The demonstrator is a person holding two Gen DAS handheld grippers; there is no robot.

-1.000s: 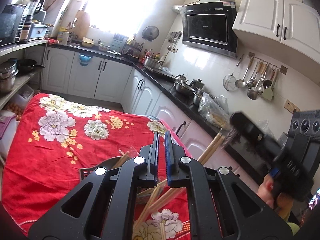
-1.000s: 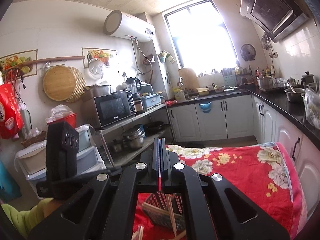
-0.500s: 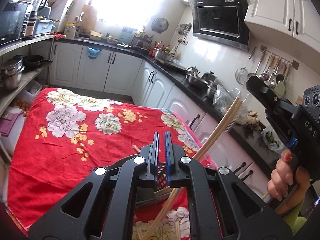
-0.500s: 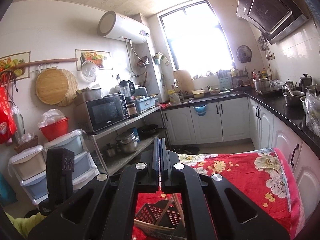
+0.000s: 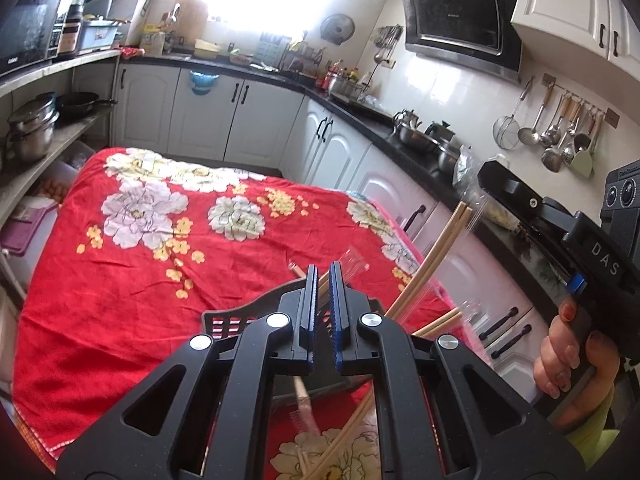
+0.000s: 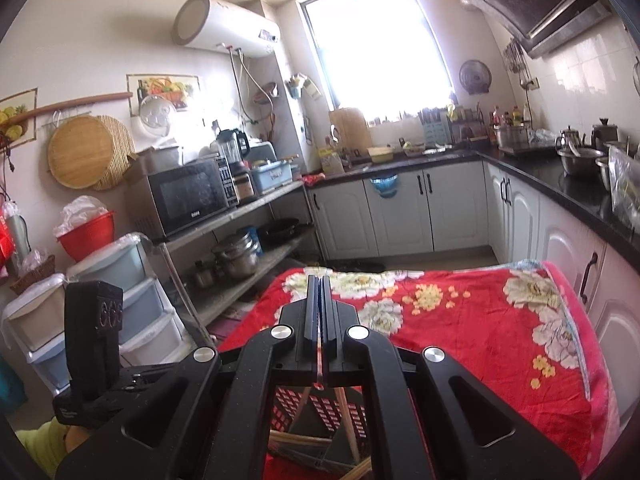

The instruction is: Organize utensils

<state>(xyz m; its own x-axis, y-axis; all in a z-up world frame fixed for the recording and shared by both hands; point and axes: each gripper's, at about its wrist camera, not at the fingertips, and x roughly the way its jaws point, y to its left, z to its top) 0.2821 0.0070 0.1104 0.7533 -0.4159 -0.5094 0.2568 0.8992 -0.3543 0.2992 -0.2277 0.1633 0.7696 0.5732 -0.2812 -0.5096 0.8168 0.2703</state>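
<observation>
Both grippers over the utensil basket on the red floral cloth

The left gripper has its jaws nearly together, a wrapped chopstick pair showing between the tips. The right gripper, jaws pressed together, pinches the clear sleeve of a chopstick pair slanting up from the dark basket. More chopsticks lie beside the basket on the cloth.

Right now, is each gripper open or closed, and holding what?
Left gripper: closed; grip cannot be told.
Right gripper: closed, seemingly on the clear sleeve of the chopsticks.
</observation>
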